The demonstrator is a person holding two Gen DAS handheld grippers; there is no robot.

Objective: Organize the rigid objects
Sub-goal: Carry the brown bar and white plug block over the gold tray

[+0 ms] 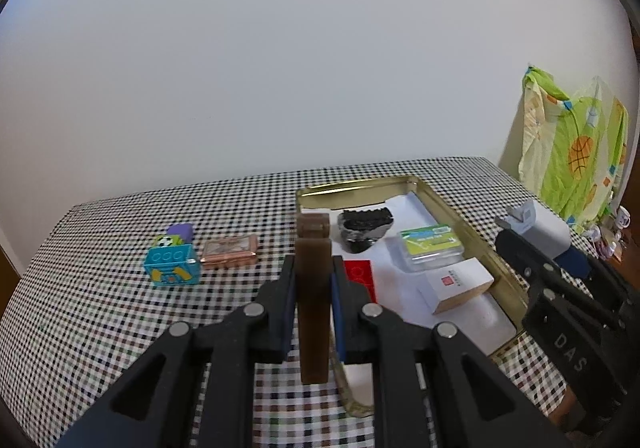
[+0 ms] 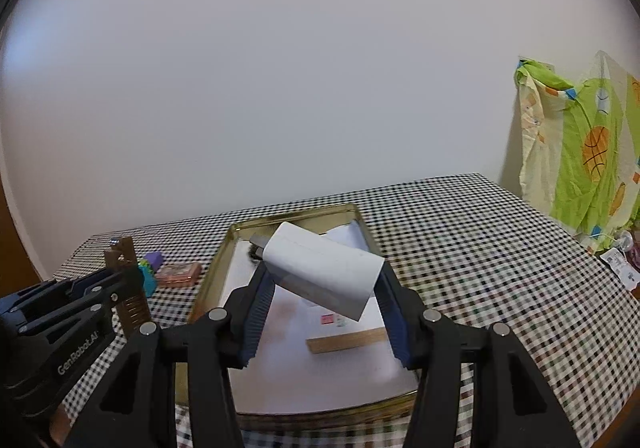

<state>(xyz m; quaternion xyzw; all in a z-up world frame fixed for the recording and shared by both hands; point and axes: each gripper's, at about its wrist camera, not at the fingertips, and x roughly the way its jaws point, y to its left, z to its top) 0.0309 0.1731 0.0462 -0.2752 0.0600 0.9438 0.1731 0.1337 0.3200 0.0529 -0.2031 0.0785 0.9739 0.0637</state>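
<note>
- We hold the brown comb (image 1: 314,288) upright in the left gripper (image 1: 313,288); tin tray (image 1: 500,268) lies at two o'clock.
- Right gripper (image 2: 320,280) clamps the white charger (image 2: 324,268), tilted, above the tray.

We see a black-and-white checked tablecloth (image 1: 100,308) and a gold tray (image 1: 472,232) lined white. We hold a brown comb (image 1: 314,288) and a white charger (image 2: 324,268). Near the cloth's far left edge sit a turquoise block (image 1: 172,266) and a copper-pink tin (image 1: 229,251).
</note>
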